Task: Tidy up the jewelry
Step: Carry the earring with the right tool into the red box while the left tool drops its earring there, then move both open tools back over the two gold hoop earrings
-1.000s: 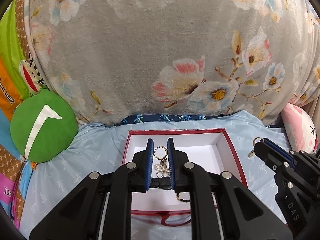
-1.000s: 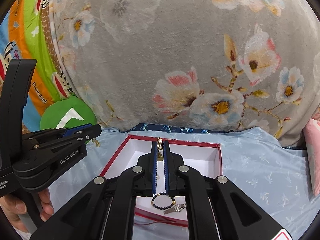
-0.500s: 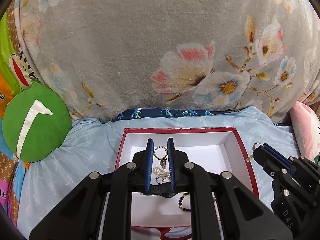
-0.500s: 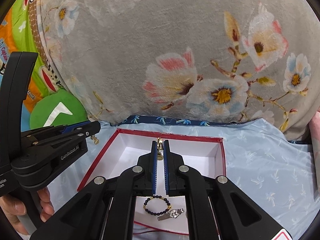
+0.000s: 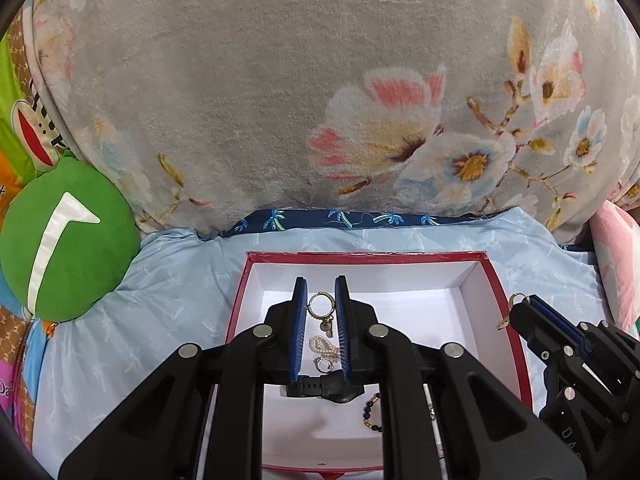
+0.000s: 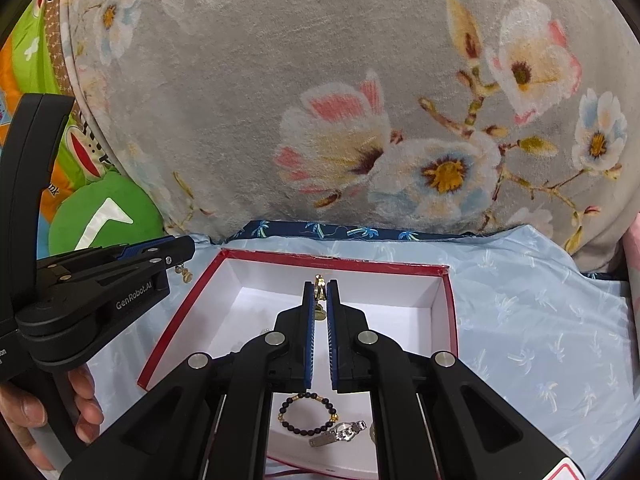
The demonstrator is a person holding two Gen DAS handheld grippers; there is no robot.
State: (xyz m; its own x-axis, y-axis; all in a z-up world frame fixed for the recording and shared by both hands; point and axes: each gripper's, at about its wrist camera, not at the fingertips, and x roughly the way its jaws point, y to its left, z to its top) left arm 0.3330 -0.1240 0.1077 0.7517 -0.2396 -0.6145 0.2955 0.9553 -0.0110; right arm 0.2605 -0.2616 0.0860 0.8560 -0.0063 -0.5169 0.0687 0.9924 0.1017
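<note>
A red-rimmed white box (image 5: 496, 280) sits on the light blue bedsheet; it also shows in the right wrist view (image 6: 450, 300). My left gripper (image 5: 321, 286) is shut on a gold hoop earring (image 5: 320, 305) with a dangling charm, held above the box. Below it in the box lie a pearl piece (image 5: 323, 347), a ring (image 5: 323, 365) and a dark bead bracelet (image 5: 370, 410). My right gripper (image 6: 319, 286) is shut on a second gold earring (image 6: 319, 282), over the box's far part. The bracelet (image 6: 308, 412) and a silver watch (image 6: 340, 432) lie beneath it.
A large grey floral cushion (image 5: 320, 92) rises behind the box. A green round pillow (image 5: 64, 236) sits at left, a pink pillow (image 5: 616, 248) at right. A hand (image 6: 24, 412) holds the left gripper's handle.
Both grippers have moved forward and lower over the box, each still holding its earring. The box looks larger and nearer in both views.
</note>
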